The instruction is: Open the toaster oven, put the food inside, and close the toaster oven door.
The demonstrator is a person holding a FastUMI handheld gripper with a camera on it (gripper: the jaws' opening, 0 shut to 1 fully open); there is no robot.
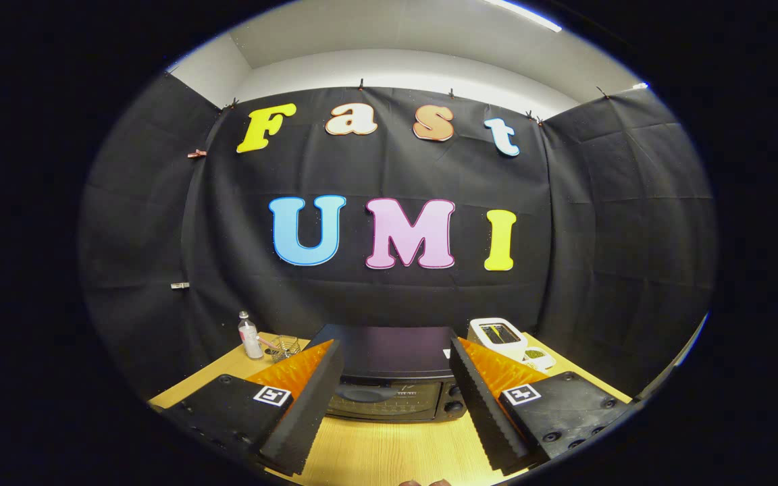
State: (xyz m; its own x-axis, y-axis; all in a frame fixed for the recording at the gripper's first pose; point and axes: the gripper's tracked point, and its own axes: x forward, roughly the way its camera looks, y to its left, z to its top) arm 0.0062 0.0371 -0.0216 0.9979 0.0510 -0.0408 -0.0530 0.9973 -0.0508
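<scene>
Light falls from above: a ceiling strip light (pixel 523 15) high beyond the tongs (pixel 396 398) glares white, and the pale ceiling around it is bright. The dark cloth wall soaks up light and stays dim, its folds faintly visible. The wooden surface (pixel 389 452) between the spread-apart fingers is evenly lit, with soft shadow under the toaster oven (pixel 392 381). Fisheye distortion bows the wall and surface edges outward. Focus is sharp in the middle, softer toward the rim.

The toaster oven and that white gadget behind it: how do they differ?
The toaster oven is black, large and central, beyond the open, empty tongs; the white gadget is pale, smaller and off to its right. The oven's door faces forward, closed; the gadget's face tilts upward. Both sit on the wooden table.
</scene>
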